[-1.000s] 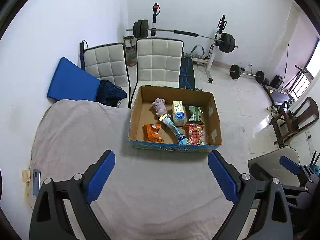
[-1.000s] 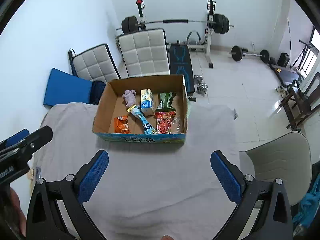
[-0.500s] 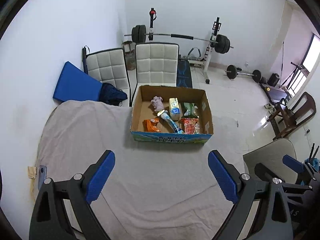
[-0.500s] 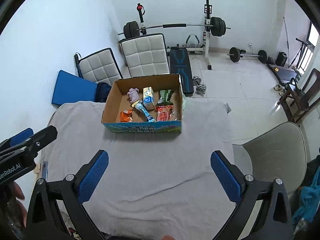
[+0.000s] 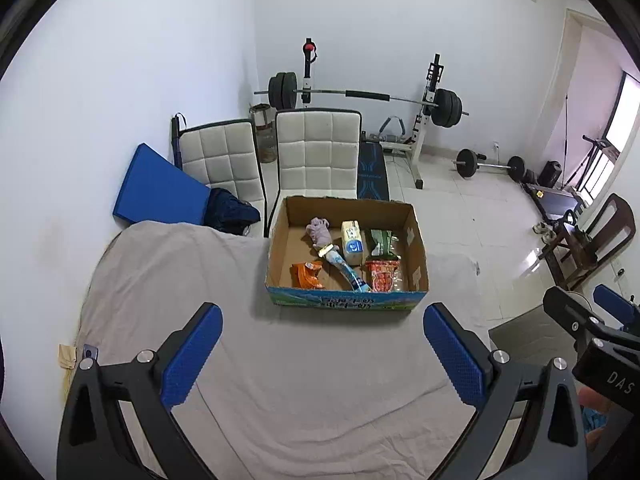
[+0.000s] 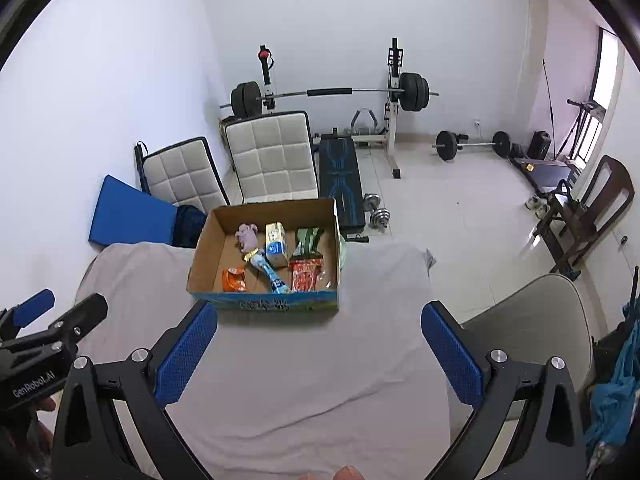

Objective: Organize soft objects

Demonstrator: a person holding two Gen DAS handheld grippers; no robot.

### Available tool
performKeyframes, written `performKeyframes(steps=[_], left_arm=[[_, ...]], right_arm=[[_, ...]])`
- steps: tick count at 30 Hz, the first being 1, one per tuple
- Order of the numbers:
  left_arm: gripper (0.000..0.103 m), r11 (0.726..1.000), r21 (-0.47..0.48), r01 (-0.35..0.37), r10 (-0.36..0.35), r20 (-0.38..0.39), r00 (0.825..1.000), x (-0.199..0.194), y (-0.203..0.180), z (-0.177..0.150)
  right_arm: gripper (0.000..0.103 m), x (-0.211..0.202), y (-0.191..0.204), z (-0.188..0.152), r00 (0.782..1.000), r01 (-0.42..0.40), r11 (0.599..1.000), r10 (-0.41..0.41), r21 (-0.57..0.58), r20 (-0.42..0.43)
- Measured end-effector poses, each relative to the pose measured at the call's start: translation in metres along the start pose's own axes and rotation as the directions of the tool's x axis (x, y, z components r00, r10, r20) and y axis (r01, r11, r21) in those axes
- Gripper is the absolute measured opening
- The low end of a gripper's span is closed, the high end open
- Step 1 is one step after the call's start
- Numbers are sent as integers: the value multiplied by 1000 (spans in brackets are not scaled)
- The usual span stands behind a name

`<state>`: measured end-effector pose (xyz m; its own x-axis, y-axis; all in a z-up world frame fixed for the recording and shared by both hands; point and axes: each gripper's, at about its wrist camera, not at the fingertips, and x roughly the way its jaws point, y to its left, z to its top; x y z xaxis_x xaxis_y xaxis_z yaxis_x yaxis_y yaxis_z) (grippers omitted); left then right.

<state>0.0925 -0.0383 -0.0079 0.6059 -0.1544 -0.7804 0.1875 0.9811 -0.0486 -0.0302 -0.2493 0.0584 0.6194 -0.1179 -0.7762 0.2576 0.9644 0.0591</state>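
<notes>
An open cardboard box (image 5: 280,240) (image 6: 204,248) stands on the far part of the cloth-covered table (image 5: 312,368) (image 6: 312,368). Inside lie a purple plush toy (image 5: 318,230) (image 6: 248,236), a milk carton (image 5: 353,242) (image 6: 277,244), a green packet (image 5: 382,242) (image 6: 308,240), a red packet (image 5: 383,276) (image 6: 306,276), an orange packet (image 5: 306,274) (image 6: 234,279) and a blue tube (image 5: 344,270) (image 6: 270,272). My left gripper (image 5: 322,354) and my right gripper (image 6: 318,352) are both open and empty, high above the near table, well short of the box.
Two white padded chairs (image 5: 316,152) (image 5: 222,160), a blue mat (image 5: 156,192) and a weight bench with barbell (image 5: 368,98) stand behind the table. A grey chair (image 6: 528,320) stands to the right. A phone (image 5: 89,352) lies at the table's left edge.
Both grippers have drawn back and up from the box, which now looks smaller and farther. Both stay open and empty.
</notes>
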Motion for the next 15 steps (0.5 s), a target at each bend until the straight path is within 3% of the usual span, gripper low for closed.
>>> performKeyframes(steps=[15], left_arm=[[103, 999, 6, -35, 34, 45, 998, 4, -1, 14]], right_arm=[[103, 10, 8, 15, 1000, 6, 999, -6, -42, 13]])
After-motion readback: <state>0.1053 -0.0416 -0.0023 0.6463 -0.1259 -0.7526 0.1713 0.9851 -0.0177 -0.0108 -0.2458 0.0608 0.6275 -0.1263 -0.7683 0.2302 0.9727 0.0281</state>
